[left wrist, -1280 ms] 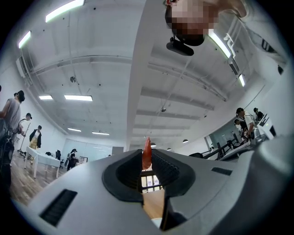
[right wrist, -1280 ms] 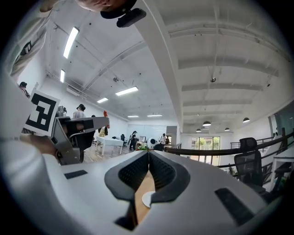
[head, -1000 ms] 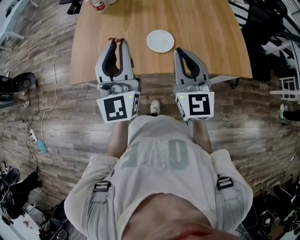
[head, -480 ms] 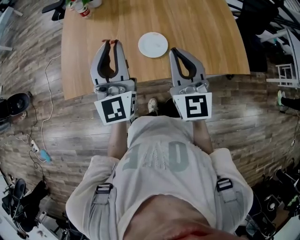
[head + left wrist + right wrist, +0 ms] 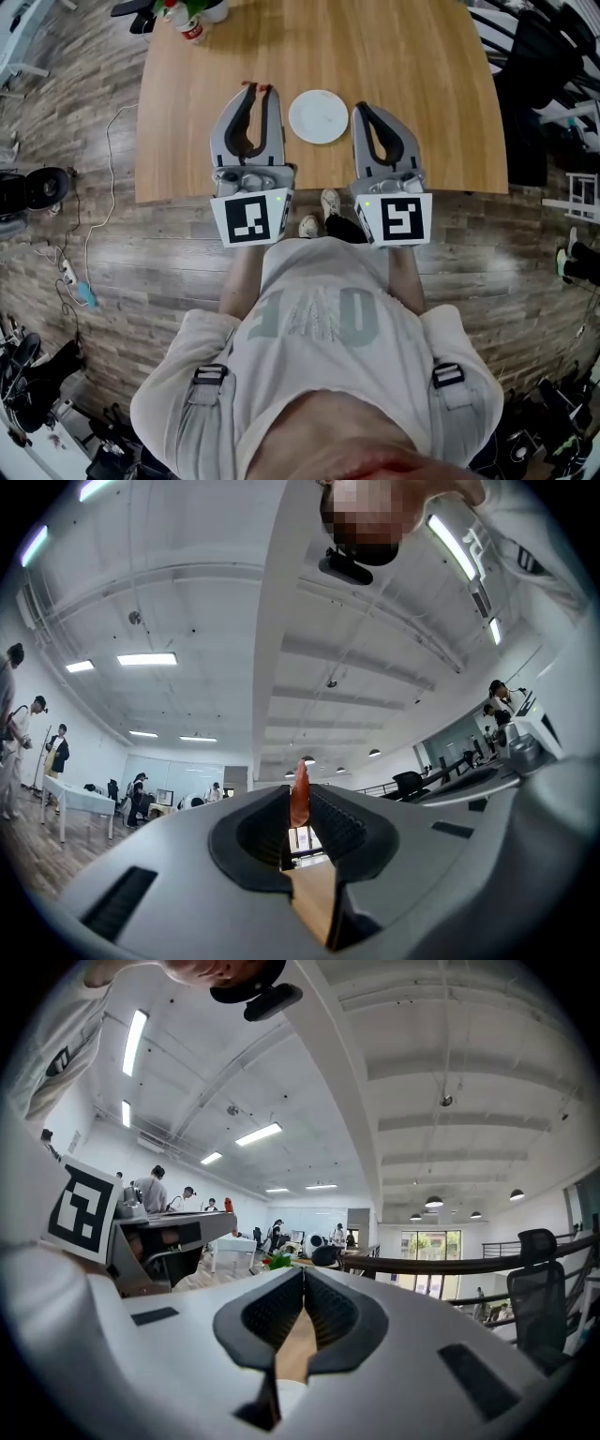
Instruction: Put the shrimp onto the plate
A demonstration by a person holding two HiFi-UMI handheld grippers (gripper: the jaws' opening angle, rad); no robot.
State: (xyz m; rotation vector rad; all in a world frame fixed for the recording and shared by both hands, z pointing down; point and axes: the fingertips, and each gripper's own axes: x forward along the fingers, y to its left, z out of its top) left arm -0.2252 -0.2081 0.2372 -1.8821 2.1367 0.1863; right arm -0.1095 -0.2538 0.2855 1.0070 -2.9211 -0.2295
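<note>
The left gripper pinches a thin orange-red shrimp at its jaw tips, the piece standing edge-on between the ribbed pads. The right gripper has its jaws pressed together on nothing. In the head view, the held shrimp hangs over the light wooden table, just left of the small round white plate (not yet above it). The shrimp looks light, soft and probably slippery. A gentle hold across the middle of its body seems safest, since a hard squeeze could crush it.
</note>
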